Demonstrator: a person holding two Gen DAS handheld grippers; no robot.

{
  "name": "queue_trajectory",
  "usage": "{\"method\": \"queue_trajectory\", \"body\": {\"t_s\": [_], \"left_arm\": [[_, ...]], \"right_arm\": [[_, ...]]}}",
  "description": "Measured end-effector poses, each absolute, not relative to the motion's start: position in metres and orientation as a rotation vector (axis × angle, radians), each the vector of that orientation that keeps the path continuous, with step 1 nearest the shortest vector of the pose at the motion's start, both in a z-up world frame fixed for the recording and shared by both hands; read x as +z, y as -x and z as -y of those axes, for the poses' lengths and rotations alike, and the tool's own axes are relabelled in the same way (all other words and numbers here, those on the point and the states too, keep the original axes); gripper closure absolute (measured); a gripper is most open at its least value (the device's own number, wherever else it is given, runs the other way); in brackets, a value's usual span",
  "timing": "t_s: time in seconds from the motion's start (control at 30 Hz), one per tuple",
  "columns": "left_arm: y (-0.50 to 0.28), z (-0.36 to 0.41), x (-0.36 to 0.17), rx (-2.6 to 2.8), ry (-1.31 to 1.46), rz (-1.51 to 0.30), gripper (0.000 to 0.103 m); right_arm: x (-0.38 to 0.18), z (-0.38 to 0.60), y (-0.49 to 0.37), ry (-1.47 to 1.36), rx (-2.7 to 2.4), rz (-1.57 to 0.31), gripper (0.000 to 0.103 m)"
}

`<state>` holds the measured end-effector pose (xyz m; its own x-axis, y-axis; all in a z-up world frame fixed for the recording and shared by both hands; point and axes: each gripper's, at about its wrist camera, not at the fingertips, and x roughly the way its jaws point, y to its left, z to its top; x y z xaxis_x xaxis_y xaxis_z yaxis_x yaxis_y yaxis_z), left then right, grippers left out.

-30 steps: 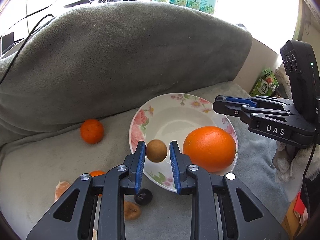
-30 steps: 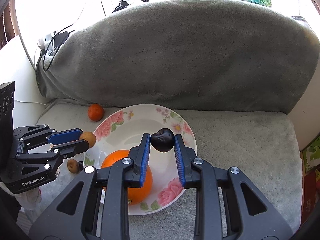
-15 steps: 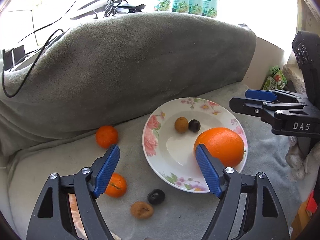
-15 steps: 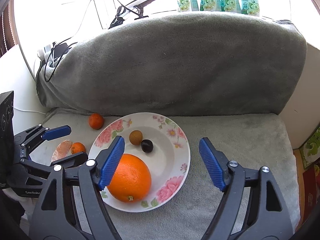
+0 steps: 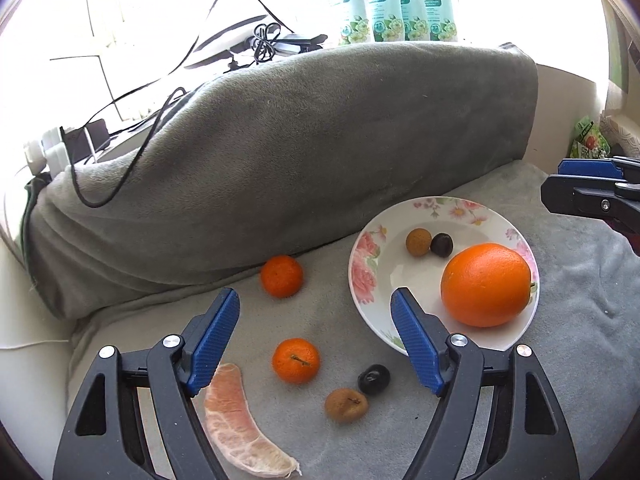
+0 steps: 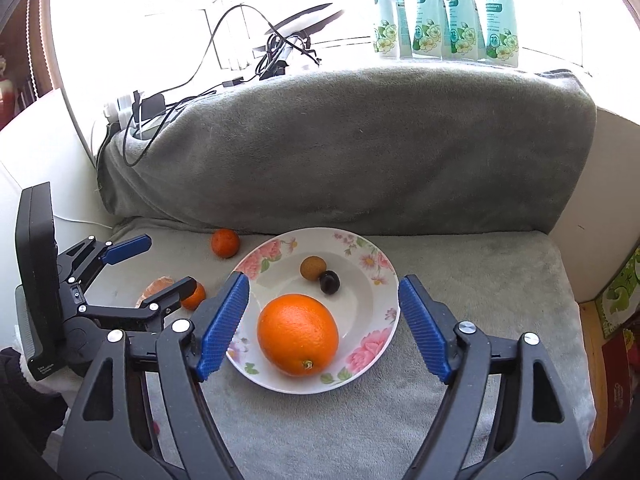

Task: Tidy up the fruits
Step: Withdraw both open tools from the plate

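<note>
both left gripper (image 5: 316, 344) and right gripper (image 6: 322, 326) released and empty, evidently freed for the next pick; large orange (image 6: 298, 334), brown fruit (image 6: 312, 267), dark fruit (image 6: 329, 281) gathered on floral plate (image 6: 372, 340) at frame centre, two small oranges (image 5: 296, 360) outstanding at lower left.

Both my tongs have let go: my left gripper (image 5: 316, 344) dropped the brown fruit (image 5: 418, 242) and my right gripper (image 6: 324, 324) the dark fruit (image 6: 329, 282) into the plate (image 6: 372, 280), then both spread wide and pulled back.

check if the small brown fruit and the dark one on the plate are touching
Touching. The left wrist view shows the brown fruit and dark fruit pressed side by side on the plate, no gap.
</note>
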<state>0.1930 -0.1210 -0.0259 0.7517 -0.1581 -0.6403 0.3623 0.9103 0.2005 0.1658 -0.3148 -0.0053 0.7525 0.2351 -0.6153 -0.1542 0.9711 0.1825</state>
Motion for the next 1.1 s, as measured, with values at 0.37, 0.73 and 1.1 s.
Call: {"method": "queue_trajectory", "body": {"t_s": [0.37, 0.73, 1.1], "left_arm": [[-0.136, 0.093, 0.001, -0.289, -0.271, -0.623, 0.025], [-0.095, 0.056, 0.001, -0.276, -0.225, -0.62, 0.025], [-0.085, 0.006, -0.015, -0.322, -0.116, -0.709, 0.025]], "right_arm": [[0.016, 0.291, -0.113, -0.097, 0.278, -0.639, 0.023], [0.008, 0.256, -0.076, -0.025, 0.331, -0.64, 0.023], [-0.001, 0.239, -0.068, -0.038, 0.416, -0.665, 0.015]]}}
